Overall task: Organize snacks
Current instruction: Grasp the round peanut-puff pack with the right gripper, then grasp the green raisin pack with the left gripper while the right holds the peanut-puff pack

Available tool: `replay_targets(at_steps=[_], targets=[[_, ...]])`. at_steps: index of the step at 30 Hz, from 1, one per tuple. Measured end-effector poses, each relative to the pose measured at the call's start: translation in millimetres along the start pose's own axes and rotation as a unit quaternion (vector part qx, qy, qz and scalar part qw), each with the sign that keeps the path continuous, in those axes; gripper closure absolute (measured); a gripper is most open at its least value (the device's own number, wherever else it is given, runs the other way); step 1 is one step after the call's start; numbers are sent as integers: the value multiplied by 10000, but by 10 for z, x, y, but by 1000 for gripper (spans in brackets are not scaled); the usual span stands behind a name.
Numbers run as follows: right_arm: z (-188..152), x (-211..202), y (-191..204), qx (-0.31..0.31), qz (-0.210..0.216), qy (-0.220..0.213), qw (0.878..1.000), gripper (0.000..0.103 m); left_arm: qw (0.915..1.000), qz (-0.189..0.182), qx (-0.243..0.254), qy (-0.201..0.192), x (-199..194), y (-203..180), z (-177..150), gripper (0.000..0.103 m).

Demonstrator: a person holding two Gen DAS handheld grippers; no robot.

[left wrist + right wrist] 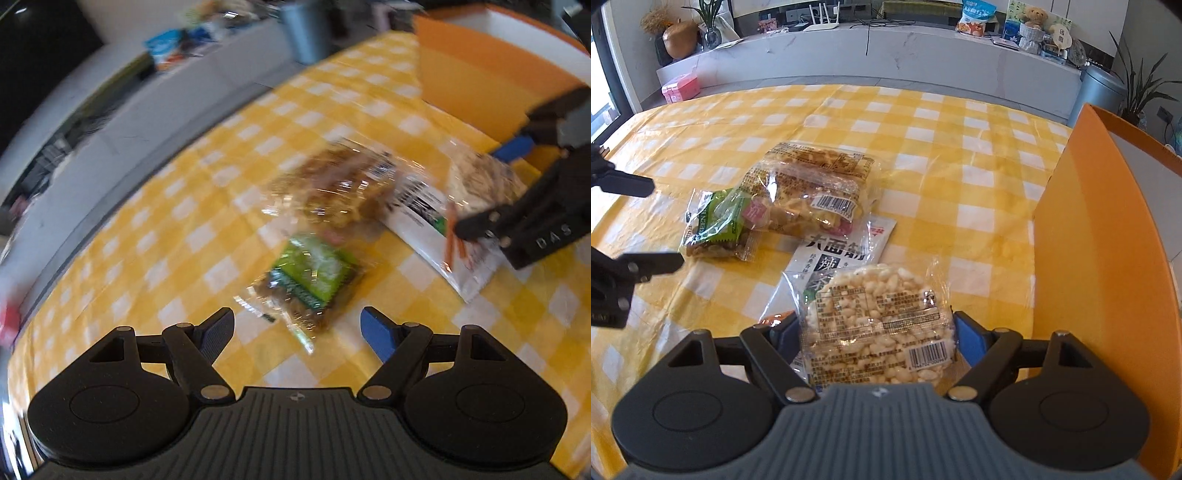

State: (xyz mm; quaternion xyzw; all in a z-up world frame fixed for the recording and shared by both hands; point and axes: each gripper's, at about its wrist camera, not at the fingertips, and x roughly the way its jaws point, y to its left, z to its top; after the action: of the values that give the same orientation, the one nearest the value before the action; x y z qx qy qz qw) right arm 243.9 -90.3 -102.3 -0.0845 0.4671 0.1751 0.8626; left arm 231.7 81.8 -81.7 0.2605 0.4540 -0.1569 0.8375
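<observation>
In the left wrist view, blurred throughout, the left gripper (pixel 297 326) is seen with its fingers spread wide and nothing between them. It hangs just above a green-labelled packet (pixel 306 284) lying on the yellow checked desk (pixel 147 229). Beyond that packet a clear bag of brown snacks (pixel 332 188) is seen, and to the right a white sachet (pixel 436 236). The right gripper (pixel 491 188) is seen at the right edge, around a rice cake pack (pixel 484 181). An orange box (pixel 472 81) stands at the far right; a white inner wall is glimpsed, but its contents cannot be told.

In the right wrist view, the right gripper (pixel 875 332) is seen with its fingers set fairly wide and pressed on both sides of the rice cake pack (pixel 879 325), which lies partly over the white sachet (pixel 834 258). The clear bag (pixel 816 192) and the green packet (pixel 716 225), overlapping, lie further out, near the left gripper (pixel 668 225). The orange box (pixel 1108 258) rises just beside on the right; only its outer wall and a strip of white interior are shown, so nothing can be said of what it holds.

The step in hand is judged to be lifting the rice cake into the box. The pack should be raised straight, clear of the sachet, and carried above the box wall before release. A light grip would be wise, since the cake may crumble.
</observation>
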Motion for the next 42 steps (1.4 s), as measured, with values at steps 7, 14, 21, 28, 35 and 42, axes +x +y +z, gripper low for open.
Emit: replay_targets(at_steps=[7, 14, 21, 28, 35, 42], targets=[[-15, 27, -55, 82, 133, 2, 9999, 22, 9942, -629, 678, 558, 324, -17, 296, 15], [-15, 26, -56, 14, 181, 39, 9998, 22, 9821, -891, 1151, 1195, 648, 110, 532, 14], [-12, 32, -25, -74, 235, 31, 9997, 22, 9702, -1639, 801, 1594, 827, 334, 609, 29], [-16, 24, 0, -96, 276, 102, 9995, 22, 9749, -1555, 33, 1594, 846, 406, 522, 40], [0, 13, 39, -229, 216, 119, 9994, 22, 9765, -1138, -1051, 1497, 811, 459, 345, 41], [8, 3, 77, -357, 196, 129, 9991, 23, 9631, -974, -1737, 1809, 669, 499, 313, 46]])
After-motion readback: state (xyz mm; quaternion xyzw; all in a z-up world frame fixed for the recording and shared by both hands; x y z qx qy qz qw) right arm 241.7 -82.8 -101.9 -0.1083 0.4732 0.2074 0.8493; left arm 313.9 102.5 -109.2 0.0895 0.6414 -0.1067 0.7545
